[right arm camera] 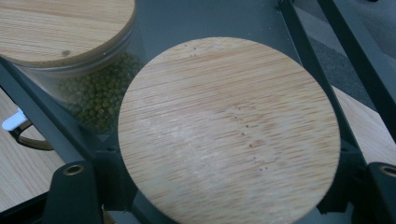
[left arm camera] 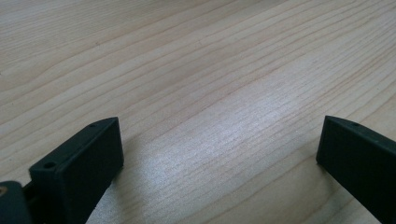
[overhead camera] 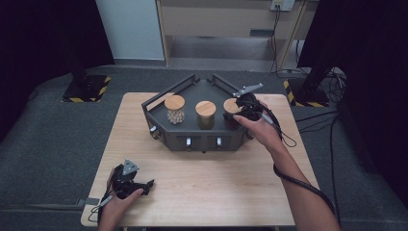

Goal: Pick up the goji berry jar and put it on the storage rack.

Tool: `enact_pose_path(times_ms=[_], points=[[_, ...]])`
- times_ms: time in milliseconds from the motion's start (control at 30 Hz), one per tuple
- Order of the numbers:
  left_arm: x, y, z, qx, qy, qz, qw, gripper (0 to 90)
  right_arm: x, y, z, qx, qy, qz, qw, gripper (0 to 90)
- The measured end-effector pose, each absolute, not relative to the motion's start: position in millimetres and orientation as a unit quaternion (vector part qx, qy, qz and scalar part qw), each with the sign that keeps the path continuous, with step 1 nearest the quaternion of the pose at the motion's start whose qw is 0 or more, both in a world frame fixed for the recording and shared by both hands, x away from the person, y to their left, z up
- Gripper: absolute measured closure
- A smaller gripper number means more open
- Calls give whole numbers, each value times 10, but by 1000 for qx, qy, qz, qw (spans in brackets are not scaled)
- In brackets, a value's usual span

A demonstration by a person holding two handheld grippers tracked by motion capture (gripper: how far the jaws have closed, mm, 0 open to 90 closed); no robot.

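Looks like a lab or recording studio bay, not a home. Small light-wood desk stands alone on grey carpet, boxed in by black curtains left and right. Stand bases with yellow-black hazard tape sit on the floor either side, loose cables run to a wall socket. Plain wooden cabinet at the back wall. Staged dark grey rack with jars on the desk.

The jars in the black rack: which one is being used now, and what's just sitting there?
In use:
right-hand jar, its wooden lid
right gripper, fingers shut on it

Just sitting:
middle jar of green beans
left jar
left gripper, open on the table
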State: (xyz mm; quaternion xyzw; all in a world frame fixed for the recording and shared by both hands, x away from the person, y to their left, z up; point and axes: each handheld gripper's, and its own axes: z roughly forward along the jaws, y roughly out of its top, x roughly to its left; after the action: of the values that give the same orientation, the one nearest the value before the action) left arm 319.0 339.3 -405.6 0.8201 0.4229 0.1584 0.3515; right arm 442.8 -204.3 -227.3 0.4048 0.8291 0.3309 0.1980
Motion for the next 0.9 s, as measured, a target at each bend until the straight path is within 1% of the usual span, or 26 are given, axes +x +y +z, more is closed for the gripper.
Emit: enact_pose_path(times_ms=[667, 900], points=[[3190, 3393, -4056, 820, 423, 158, 351, 0, 4447, -2031, -2312, 409, 826, 337, 194, 262], [3190, 3393, -4056, 820, 423, 158, 351, 0, 4456, -2094, -2354, 410, 821, 349, 189, 261]])
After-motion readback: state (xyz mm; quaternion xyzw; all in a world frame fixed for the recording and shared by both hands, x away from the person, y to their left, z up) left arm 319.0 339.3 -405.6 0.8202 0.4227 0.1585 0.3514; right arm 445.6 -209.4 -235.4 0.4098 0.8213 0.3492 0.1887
